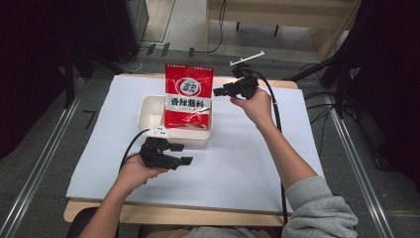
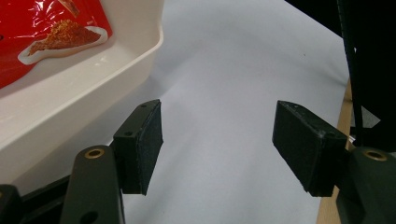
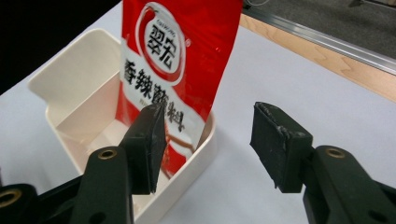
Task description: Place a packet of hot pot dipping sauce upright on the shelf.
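Note:
A red seasoning packet (image 1: 188,94) with white lettering leans in a cream plastic tray (image 1: 148,115) at the table's middle, its top edge resting over the tray's far rim. In the right gripper view the packet (image 3: 180,51) stands up out of the tray (image 3: 74,70). My right gripper (image 1: 219,91) hovers just right of the packet, open and holding nothing, its jaws pointing left toward it. My left gripper (image 1: 184,154) rests low in front of the tray, open and holding nothing; its own view has the tray's corner (image 2: 140,42) and packet (image 2: 42,32) at upper left.
A white sheet (image 1: 247,148) covers the wooden table (image 1: 173,215). Cables (image 1: 275,114) trail from both grippers. Dark equipment and floor cables surround the table's far side; metal rails (image 1: 44,158) run along both sides.

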{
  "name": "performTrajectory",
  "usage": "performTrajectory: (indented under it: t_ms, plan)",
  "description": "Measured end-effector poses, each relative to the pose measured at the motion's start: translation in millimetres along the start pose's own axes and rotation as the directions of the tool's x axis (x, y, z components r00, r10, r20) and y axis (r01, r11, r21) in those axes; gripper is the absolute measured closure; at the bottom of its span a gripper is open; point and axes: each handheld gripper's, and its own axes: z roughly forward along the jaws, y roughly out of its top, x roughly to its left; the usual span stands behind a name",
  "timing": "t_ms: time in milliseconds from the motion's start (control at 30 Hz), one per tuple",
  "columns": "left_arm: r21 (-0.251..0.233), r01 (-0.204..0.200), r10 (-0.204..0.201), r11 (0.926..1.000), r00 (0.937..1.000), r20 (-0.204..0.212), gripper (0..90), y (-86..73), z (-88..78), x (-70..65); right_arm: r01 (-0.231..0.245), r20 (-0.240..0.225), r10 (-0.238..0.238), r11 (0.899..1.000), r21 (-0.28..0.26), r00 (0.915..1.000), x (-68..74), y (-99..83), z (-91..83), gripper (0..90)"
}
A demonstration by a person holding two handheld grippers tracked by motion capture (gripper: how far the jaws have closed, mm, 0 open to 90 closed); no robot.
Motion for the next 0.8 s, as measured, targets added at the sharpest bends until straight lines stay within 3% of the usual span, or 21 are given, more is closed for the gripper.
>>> performTrajectory:
  t_ms: [500,733,800]
  plan:
    - [0.0,0.001,-0.001,1.0,1.0,-0.001,34.3,-0.2,-0.2,0.9,0.069,-0.048,-0.071,0.997,-0.044,0.9963,24.9,-36.5,-33.1,43.1]
    - [0.001,-0.004,0.004,1.0,1.0,-0.003,34.3,0.4,0.7,-1.0,0.096,-0.064,-0.1,0.994,-0.052,0.993,34.2,-61.9,-45.1,44.1]
    - [0.0,-0.007,0.007,1.0,1.0,-0.003,34.3,0.5,0.9,-1.6,0.1,-0.064,-0.103,0.994,-0.049,0.9926,34.9,-76.5,-49.7,42.7]
